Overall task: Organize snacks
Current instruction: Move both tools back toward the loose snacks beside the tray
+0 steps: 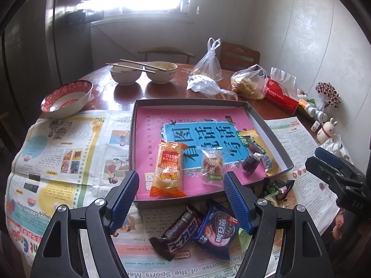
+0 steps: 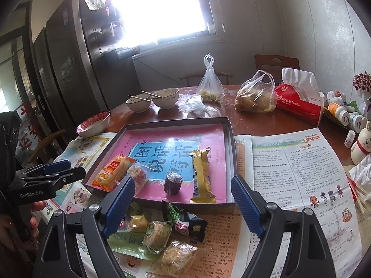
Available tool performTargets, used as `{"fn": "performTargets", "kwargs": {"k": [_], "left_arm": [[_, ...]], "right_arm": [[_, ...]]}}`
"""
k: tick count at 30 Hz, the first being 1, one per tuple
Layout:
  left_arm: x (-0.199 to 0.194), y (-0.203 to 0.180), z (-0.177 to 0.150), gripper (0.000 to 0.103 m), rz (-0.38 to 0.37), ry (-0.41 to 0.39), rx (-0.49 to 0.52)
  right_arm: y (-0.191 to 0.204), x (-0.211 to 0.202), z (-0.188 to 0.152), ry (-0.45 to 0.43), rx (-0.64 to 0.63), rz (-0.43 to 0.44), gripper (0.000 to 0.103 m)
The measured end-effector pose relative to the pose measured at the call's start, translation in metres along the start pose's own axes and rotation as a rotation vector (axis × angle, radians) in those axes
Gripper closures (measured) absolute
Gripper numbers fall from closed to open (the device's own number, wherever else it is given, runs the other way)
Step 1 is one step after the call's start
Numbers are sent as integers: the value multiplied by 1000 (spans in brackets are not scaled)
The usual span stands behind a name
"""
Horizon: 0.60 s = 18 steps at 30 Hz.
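A shallow grey box [image 1: 269,129] with a pink and blue book cover as its floor sits on newspaper and holds several snacks: an orange cake pack [image 1: 168,169], a clear candy pack [image 1: 211,165], a dark purple jelly cup [image 1: 249,164] and a yellow bar [image 2: 202,176]. My left gripper [image 1: 182,184] is open and empty above the box's near edge. Below it lie a dark chocolate bar [image 1: 178,234] and a blue cookie pack [image 1: 216,232]. My right gripper [image 2: 183,188] is open and empty over a pile of loose snacks [image 2: 162,234] in front of the box [image 2: 228,139].
Two bowls with chopsticks [image 1: 142,71] and a red patterned bowl [image 1: 67,98] stand at the back left. Plastic bags [image 1: 249,84], a red tissue pack [image 2: 299,103], pill bottles [image 2: 347,113] and a rabbit figure [image 1: 327,131] crowd the back right. Newspaper [image 2: 296,169] covers the near table.
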<state>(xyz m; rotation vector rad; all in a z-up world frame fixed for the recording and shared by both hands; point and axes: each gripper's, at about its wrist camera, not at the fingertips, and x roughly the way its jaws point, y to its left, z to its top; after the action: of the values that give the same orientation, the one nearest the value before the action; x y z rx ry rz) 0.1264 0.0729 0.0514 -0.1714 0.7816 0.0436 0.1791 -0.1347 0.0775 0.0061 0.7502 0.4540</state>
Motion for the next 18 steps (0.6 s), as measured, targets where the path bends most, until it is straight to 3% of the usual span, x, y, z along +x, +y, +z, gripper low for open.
{"fn": "performTargets", "kwargs": {"k": [18], "left_arm": [[-2,-7,-17,26,14,37,38]], "right_arm": [[13,-6,-11,23,-31,2,19]]}}
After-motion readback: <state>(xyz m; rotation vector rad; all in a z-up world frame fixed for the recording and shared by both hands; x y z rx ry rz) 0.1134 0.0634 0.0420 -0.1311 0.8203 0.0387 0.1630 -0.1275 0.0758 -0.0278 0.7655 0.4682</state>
